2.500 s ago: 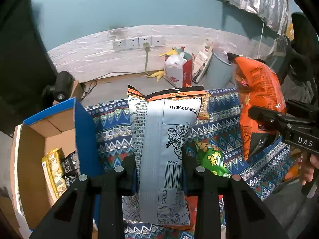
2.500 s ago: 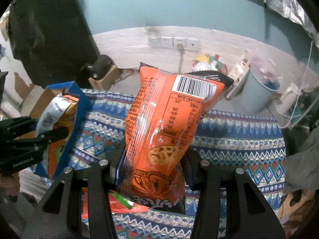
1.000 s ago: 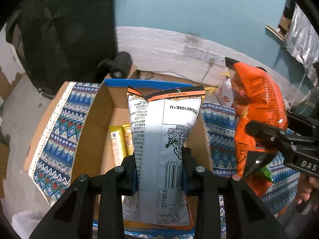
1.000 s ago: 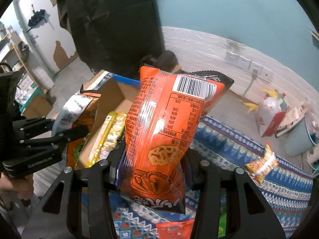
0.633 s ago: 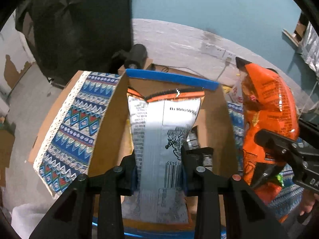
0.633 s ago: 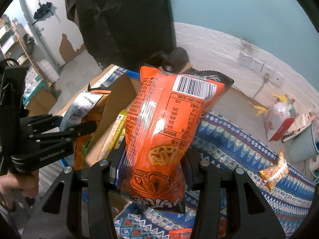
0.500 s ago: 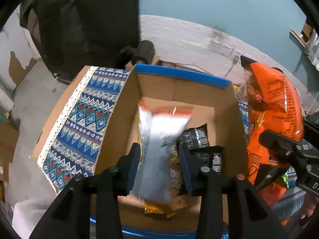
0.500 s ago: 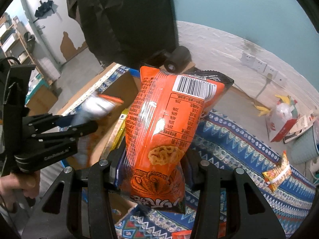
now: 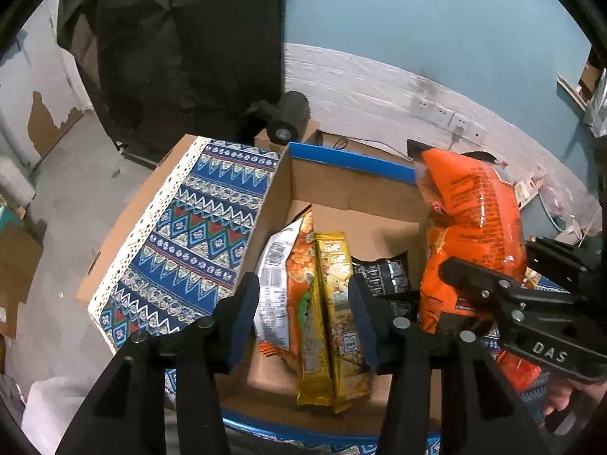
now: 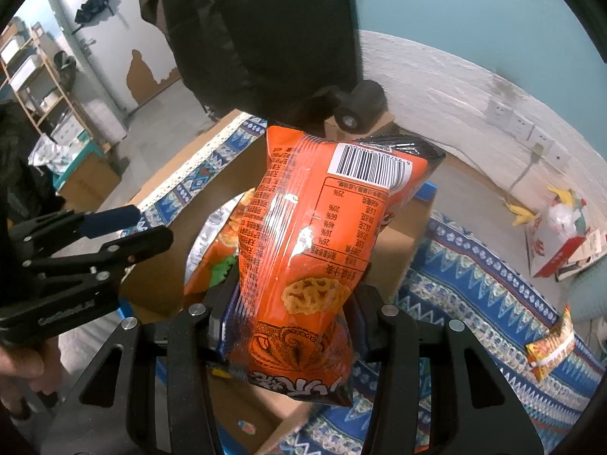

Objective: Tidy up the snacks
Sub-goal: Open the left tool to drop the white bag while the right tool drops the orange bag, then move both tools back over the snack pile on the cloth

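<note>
My left gripper point(image 9: 303, 303) is open and empty above the cardboard box point(image 9: 341, 189) with blue rims. The silver and orange snack bag point(image 9: 282, 280) lies in the box against its left wall, beside yellow packets point(image 9: 337, 303) and black packets point(image 9: 383, 273). My right gripper point(image 10: 292, 326) is shut on an orange snack bag point(image 10: 315, 242) and holds it upright over the box's right side. That bag point(image 9: 470, 235) and the right gripper point(image 9: 504, 295) show at the right of the left wrist view. The left gripper point(image 10: 114, 231) shows at the left of the right wrist view.
The box point(image 10: 398, 242) stands on a patterned blue cloth point(image 10: 474, 295). A small orange packet point(image 10: 550, 345) lies on the cloth at the right. A black roller point(image 9: 288, 117) on a small carton sits behind the box. A red and white bag point(image 10: 557, 231) stands on the floor.
My left gripper carried the silver bag over the box, opened and dropped it inside. My right gripper moved with the orange bag from the cloth to above the box.
</note>
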Tool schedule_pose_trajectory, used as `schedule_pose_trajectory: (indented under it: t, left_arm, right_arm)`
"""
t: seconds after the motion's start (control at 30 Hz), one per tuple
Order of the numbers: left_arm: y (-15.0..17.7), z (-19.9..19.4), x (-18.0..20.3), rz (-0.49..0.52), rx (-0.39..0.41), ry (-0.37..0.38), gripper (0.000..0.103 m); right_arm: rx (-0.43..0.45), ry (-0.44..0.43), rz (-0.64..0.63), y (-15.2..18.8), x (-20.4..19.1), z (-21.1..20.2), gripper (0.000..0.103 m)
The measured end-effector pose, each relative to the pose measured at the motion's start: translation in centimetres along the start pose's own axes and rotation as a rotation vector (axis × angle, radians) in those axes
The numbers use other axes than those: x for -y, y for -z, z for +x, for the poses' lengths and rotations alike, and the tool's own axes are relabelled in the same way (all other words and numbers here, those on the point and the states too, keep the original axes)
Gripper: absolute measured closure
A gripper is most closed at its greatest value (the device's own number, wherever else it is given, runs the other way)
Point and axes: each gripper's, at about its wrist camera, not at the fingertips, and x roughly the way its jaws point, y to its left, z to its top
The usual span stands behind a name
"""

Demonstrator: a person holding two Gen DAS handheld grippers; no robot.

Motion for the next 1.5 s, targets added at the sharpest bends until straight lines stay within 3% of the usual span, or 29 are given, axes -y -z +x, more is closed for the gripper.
schedule_pose_trajectory:
  t: [0.37,0.43,0.5,0.9,1.5]
  left_arm:
    - [0.2,-0.1,0.0,-0.008,-0.009,0.0,0.048]
    - [0.2,-0.3,0.3,-0.004,-0.005,0.003,0.048]
    - [0.2,-0.4,0.7,0.004,-0.002,0.007,0.047]
    - [0.2,-0.6,4.5,0.062,0.0,0.073,0.037]
    - [1.0,-0.7,15.1,0.244,-0.02,0.175,0.03]
  right_arm:
    - [-0.054,-0.049,-0.002,-0.6,-0.7,2.4,0.056]
    - [-0.054,-0.046,-0.003,-0.6,-0.8,2.2,0.047]
    - [-0.045,-0.036,0.001,-0.5,-0.9,1.9,0.045]
    - [0.018,0.091,0.055,1.4,2.3,-2.5,0.027]
    - [0.057,0.245,0.211,7.8,11.2,-10.7,0.025]
